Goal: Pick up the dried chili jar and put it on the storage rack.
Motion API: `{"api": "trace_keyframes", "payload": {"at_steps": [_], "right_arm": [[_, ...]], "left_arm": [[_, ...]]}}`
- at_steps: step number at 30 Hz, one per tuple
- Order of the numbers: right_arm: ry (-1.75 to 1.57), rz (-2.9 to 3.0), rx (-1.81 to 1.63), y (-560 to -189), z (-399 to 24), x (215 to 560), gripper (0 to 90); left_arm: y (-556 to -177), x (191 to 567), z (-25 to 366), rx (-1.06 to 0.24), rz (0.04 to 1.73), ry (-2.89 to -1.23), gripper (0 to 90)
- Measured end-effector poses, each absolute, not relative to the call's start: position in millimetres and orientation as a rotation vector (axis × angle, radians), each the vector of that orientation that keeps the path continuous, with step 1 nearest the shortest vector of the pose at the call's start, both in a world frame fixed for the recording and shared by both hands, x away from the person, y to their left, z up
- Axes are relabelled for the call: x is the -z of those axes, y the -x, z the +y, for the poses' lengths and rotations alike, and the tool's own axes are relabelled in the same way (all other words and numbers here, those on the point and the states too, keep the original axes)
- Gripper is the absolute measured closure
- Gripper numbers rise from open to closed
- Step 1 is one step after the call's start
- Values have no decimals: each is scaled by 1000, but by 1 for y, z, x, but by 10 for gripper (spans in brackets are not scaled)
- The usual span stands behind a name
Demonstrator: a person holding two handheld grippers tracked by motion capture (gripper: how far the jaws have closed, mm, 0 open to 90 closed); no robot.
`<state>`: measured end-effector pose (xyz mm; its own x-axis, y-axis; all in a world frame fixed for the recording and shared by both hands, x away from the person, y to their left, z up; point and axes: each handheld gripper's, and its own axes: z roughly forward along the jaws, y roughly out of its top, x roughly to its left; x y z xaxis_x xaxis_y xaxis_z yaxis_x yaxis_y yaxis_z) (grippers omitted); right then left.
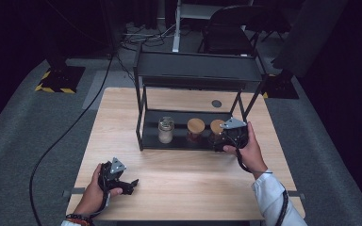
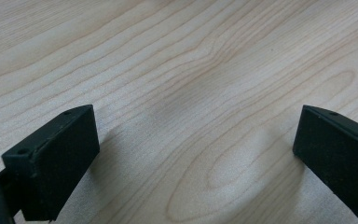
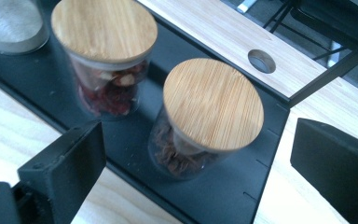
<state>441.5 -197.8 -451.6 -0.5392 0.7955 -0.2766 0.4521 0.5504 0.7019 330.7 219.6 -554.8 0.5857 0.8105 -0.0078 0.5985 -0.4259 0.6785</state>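
Near edge of the wooden counter [image 1: 184, 188]: the left hand-held gripper [image 1: 131, 184] is held by the left hand [image 1: 94, 190] low over bare wood, well apart from the rack. In the left gripper view its jaws are seen spread wide, with nothing between them but wood grain.

Middle ground, right: the right hand-held gripper [image 1: 218, 142] is held by the right hand [image 1: 250, 148] (a white sleeve [image 1: 273, 193] is seen behind it) at the front edge of the rack's lower shelf [image 1: 179, 141]. Its jaws are likewise spread wide and nothing is gripped; in the right gripper view they are seen to either side of the right jar [image 3: 205, 121], whether touching cannot be told.

On the lower shelf of the black rack [image 1: 195, 70], three jars are set in a row. The right jar has a bamboo lid and brown contents. Just beside it stands the middle jar [image 3: 105, 51], also bamboo-lidded, with red contents. At the left stands the clear jar [image 1: 166, 130], pale inside.

Behind the rack, a round hole [image 1: 216, 103] is seen in the counter. Farther off, a chair [image 1: 233, 26] stands on the grey floor [image 1: 23, 136].
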Motion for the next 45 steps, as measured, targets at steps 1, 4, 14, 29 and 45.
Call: {"api": "trace_keyframes", "payload": {"at_steps": [1,4,14,29,45], "right_arm": [[-1002,2201,-772,-440,-198,452,31],[-996,2210,-791,-435,-201,451,31],[-930,2233,-818,-415,-206,454,31],[-836,2266,-808,-389,-209,473,29],[-808,2304,-768,-374,-221,500,29]], "left_arm": [[-331,555,220,-426,1114,-2171,0],[-331,555,220,-426,1114,-2172,0],[-331,555,220,-426,1114,-2172,0],[-331,555,220,-426,1114,-2171,0],[-331,555,220,-426,1114,-2171,0]]}}
